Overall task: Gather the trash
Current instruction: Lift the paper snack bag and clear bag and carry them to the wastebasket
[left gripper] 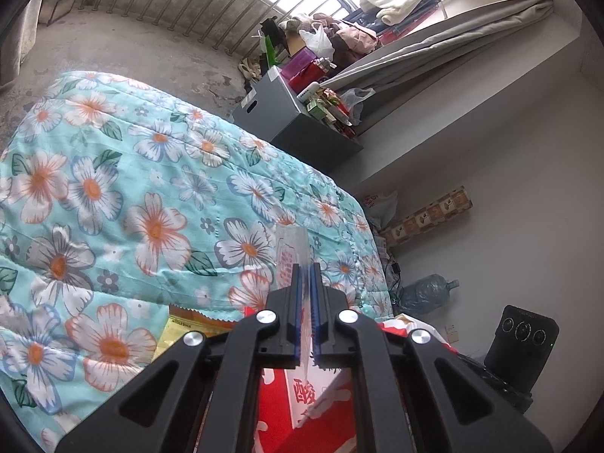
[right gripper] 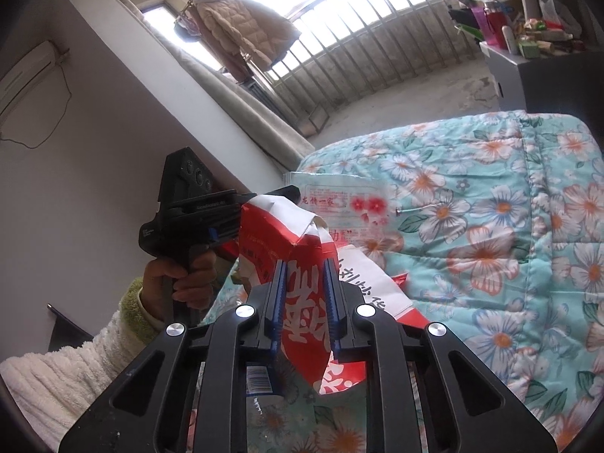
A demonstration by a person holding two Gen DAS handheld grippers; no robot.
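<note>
Both hand-held grippers grasp packaging over the bed (right gripper: 509,196) — left (left gripper: 305,268) clear wrapper (left gripper: 288,241), right (right gripper: 305,264) red-and-white bag (right gripper: 302,302) — seemingly to bag trash.

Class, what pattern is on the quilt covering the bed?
The turquoise quilt has white and orange flowers with green leaves; clearest in the left wrist view.

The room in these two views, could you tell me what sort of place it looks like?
Most likely a lived-in bedroom next to an enclosed balcony. A floral quilt covers what looks like a bed, a padded coat hangs by the barred window, and a wall air conditioner is mounted nearby.
</note>
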